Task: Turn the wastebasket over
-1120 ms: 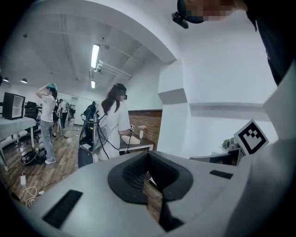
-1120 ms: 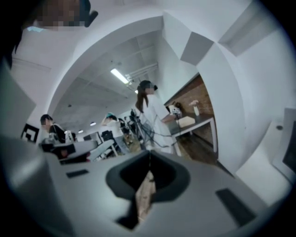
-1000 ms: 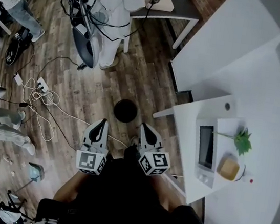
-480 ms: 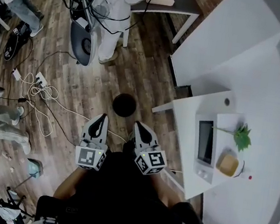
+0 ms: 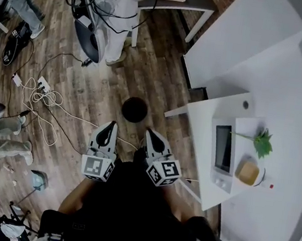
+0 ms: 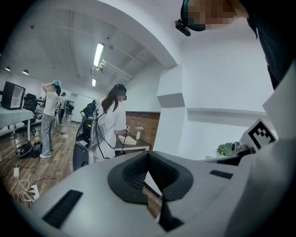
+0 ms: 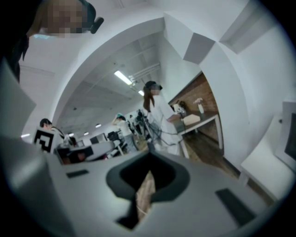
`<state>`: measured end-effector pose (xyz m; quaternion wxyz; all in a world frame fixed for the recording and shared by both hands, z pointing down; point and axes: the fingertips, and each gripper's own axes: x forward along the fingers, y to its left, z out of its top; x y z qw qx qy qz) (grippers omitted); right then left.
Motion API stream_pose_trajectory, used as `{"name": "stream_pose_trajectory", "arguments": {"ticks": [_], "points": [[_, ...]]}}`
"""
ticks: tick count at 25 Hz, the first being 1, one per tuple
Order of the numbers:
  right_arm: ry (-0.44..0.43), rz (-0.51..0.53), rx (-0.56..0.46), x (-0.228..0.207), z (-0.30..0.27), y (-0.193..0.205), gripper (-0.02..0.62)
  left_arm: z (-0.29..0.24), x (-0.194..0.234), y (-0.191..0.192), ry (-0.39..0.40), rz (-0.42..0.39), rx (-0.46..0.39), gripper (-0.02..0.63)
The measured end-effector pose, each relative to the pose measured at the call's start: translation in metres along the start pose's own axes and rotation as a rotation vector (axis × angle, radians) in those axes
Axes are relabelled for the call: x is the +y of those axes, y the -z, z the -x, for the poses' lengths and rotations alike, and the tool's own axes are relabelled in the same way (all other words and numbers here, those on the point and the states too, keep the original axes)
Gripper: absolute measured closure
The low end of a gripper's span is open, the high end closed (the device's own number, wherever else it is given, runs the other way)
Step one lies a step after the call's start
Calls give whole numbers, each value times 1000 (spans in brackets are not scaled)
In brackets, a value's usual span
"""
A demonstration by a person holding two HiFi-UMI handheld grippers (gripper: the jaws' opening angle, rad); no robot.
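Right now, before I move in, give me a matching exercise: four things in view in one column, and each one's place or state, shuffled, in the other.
1 wastebasket
2 green plant
3 white cable coil
4 left gripper

a on the white table at the right
b jaws shut, nothing held
c on the wood floor, middle of the head view
d on the floor at the left

Pairs: 1-c, 2-a, 3-d, 4-b

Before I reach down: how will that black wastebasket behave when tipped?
The wastebasket looks round from above, so it would probably roll once on its side. Standing free on the smooth wooden floor, it may slide rather than tip. Its wall stiffness can't be judged.
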<state>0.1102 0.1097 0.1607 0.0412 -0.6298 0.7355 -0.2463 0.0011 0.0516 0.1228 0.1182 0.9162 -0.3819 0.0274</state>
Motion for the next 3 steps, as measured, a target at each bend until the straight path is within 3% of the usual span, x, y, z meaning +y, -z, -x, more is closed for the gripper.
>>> {"name": "stream_pose_trajectory", "arguments": {"ticks": [3], "points": [[-8, -11, 1, -3, 2, 3, 563, -2, -4, 2, 6, -3, 3, 571]]}}
